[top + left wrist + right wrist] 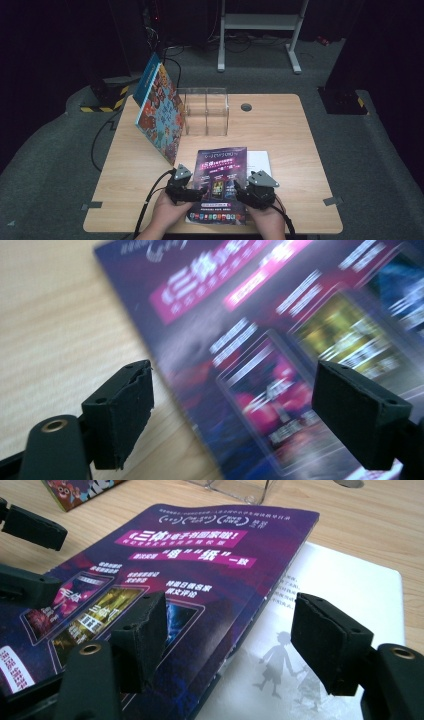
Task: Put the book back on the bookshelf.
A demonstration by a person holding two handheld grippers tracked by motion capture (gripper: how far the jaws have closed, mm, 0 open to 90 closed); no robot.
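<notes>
A purple magazine (220,175) (280,315) (200,545) lies flat near the table's front edge, its cover partly over a white printed page (260,162) (350,595). My left gripper (201,192) (235,375) is at the magazine's left edge, open, with the cover's edge showing between its pads but not pinched. My right gripper (239,189) (230,610) is at the right edge, open, its jaws straddling the cover's edge above the white page. The left gripper (30,555) also appears at the left of the right gripper view.
A colourful picture book (162,110) (80,490) stands tilted against a clear acrylic box (206,112) (240,487) at the back of the wooden table (280,130). A grey cable grommet (246,107) sits behind right. A metal stand's legs (295,55) are on the floor beyond.
</notes>
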